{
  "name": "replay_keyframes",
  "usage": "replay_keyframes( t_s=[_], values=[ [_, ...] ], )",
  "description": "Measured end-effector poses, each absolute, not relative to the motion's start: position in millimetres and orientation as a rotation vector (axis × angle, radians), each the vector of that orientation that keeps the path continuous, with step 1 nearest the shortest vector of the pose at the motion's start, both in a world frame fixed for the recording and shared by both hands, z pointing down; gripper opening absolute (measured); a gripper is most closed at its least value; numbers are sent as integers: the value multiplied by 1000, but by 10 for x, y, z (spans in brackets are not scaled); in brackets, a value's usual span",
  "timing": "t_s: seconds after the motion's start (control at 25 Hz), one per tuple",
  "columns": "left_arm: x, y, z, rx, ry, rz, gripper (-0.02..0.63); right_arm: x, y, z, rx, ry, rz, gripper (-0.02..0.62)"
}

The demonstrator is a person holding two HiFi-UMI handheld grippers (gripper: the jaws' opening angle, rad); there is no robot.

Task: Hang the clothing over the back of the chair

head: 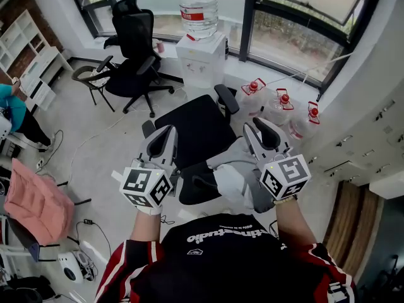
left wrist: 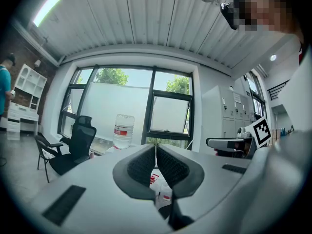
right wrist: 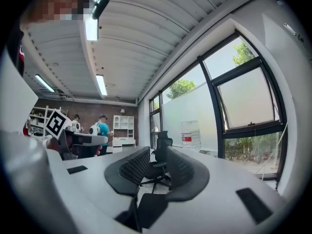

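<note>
1. Black chair (head: 196,128) at centre, seen from overhead, seat toward the window, back nearest the camera.
2. Grey-and-white clothing (head: 235,172) draped over the right end of the chair's back, one fold reaching the right edge of the chair's seat.
3. Left gripper (head: 165,131) held level above the chair's left side, apart from the clothing; jaws clenched together, pads meeting at the tips, nothing caught between.
4. Right gripper (head: 262,131) held level above the chair's right side, over the clothing; jaws spread wide and released, nothing between the pads, only the far room visible through the gap.
5. Beyond the chair, against the window wall: white water dispenser (head: 201,59) topped with a large clear bottle (head: 197,5).
6. Right of the chair, on the floor: three red-capped water jugs (head: 281,106), close together.
7. Beyond the chair and to its left: second chair (head: 134,49), also black, turned away.
8. Far left of the chair: pink cloth (head: 35,197) spread flat, and a person in a teal top (head: 12,109) at the frame's edge, near white shelving (head: 28,49).
9. Nearer the camera than the chair's back: the wearer's black-and-red top (head: 221,257), both forearms extended toward the chair.
</note>
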State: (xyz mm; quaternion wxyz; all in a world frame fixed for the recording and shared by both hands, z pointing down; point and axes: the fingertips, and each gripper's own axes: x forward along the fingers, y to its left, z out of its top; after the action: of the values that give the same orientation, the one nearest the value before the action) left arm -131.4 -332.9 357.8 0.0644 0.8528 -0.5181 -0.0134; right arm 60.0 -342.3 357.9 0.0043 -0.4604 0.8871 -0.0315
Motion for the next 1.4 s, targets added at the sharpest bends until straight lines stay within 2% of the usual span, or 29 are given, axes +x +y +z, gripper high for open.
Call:
replay_keyframes(
  t_s=[0.84,1.4],
  values=[
    [-1408,-3322,3587,2564,-1594,-51,26,598,-3438,3501,-1441,2714,-84,18],
    [-1432,-3335,3589,2560,-1615,-56,26,598,-3491,3525,-1470,2705,-97,14]
  ],
)
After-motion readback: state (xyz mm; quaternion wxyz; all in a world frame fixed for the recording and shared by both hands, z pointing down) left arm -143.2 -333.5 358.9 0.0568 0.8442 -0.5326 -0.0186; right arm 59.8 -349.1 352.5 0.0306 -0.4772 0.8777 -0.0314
